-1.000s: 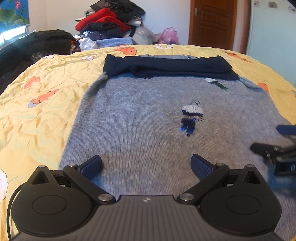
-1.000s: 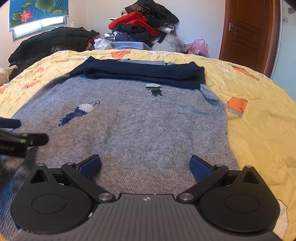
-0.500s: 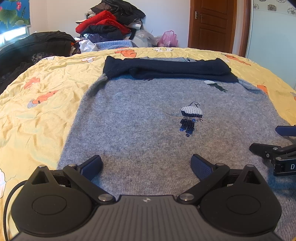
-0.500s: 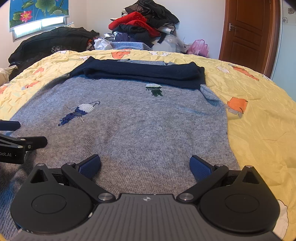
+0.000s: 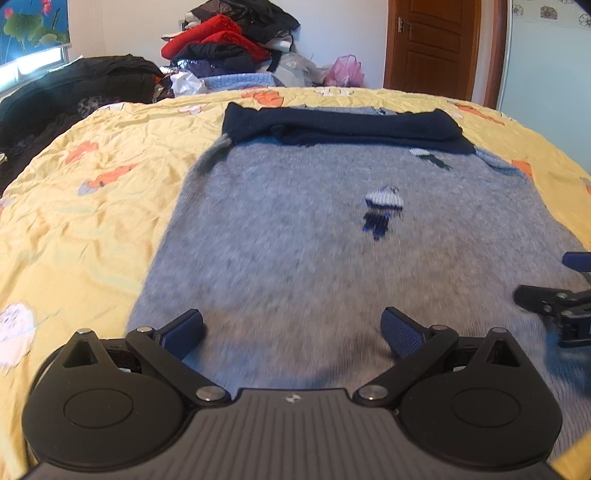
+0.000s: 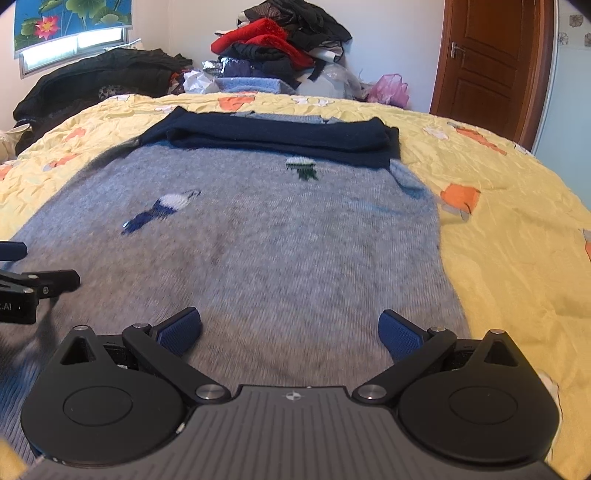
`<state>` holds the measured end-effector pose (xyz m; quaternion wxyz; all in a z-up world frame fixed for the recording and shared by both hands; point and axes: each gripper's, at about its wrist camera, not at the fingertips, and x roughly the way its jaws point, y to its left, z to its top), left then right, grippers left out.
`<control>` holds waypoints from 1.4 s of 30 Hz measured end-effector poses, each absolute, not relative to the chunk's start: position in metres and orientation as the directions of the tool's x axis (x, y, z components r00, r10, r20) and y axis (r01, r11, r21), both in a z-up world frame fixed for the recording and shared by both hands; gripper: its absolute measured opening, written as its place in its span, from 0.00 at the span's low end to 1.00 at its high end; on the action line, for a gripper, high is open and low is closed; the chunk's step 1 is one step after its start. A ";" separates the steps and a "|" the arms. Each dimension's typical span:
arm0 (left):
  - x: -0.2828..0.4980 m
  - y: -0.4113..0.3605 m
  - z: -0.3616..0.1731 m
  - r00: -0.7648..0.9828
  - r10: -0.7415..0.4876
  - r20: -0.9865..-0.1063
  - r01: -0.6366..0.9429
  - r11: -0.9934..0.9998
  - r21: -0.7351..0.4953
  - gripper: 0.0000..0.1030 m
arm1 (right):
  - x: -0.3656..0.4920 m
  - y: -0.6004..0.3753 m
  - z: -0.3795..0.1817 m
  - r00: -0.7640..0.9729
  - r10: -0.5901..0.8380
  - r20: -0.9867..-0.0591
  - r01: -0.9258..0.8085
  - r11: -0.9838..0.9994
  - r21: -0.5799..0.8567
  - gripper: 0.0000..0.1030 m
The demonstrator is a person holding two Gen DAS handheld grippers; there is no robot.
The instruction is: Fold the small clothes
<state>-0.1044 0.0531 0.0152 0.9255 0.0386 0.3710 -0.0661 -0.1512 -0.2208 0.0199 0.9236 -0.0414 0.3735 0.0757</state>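
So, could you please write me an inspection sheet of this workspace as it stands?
Surface: bed with a wrinkled yellow sheet.
Job's things: grey sweater lying flat, navy sleeves folded across its far end.
Clutter: clothes pile, dark coats, pink bag beyond the bed.
Grippers: left gripper and right gripper open over the near hem, holding nothing.
Cables: nothing seen.
Surroundings: wooden door, flower poster, window.
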 end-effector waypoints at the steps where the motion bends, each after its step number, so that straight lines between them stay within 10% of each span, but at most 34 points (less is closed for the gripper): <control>1: -0.111 0.057 0.017 0.711 -0.100 -0.696 0.159 0.987 0.020 1.00 | -0.159 -0.223 0.021 0.700 0.121 -0.704 -0.185 0.983 -0.016 1.00; 9: -0.156 0.120 0.019 0.713 -0.068 -0.698 0.097 0.995 0.003 1.00 | -0.224 -0.288 0.050 0.600 0.331 -0.728 -0.255 0.942 0.218 0.99; 21: -0.135 0.184 0.004 0.489 -0.705 -0.513 0.103 0.631 -0.769 1.00 | -0.202 -0.409 0.033 0.457 0.664 -0.592 0.135 0.605 0.784 0.97; 32: -0.127 0.202 -0.003 0.479 -0.767 -0.426 0.027 0.498 -0.867 0.99 | -0.198 -0.402 0.025 0.391 0.786 -0.479 0.114 0.475 0.873 0.90; 35: -0.128 0.201 -0.002 0.476 -0.754 -0.452 0.023 0.524 -0.851 0.90 | -0.196 -0.401 0.023 0.385 0.801 -0.459 0.099 0.459 0.883 0.90; 37: -0.127 0.199 -0.002 0.473 -0.734 -0.487 0.019 0.561 -0.827 0.59 | -0.193 -0.405 0.024 0.416 0.786 -0.457 0.110 0.455 0.884 0.90; 39: -0.121 0.194 -0.003 0.450 -0.696 -0.559 0.007 0.629 -0.777 0.47 | -0.188 -0.417 0.022 0.489 0.758 -0.430 0.133 0.423 0.896 0.90; 42: -0.118 0.191 -0.001 0.435 -0.684 -0.586 0.024 0.659 -0.752 0.44 | -0.176 -0.423 0.016 0.508 0.762 -0.402 0.150 0.381 0.912 0.88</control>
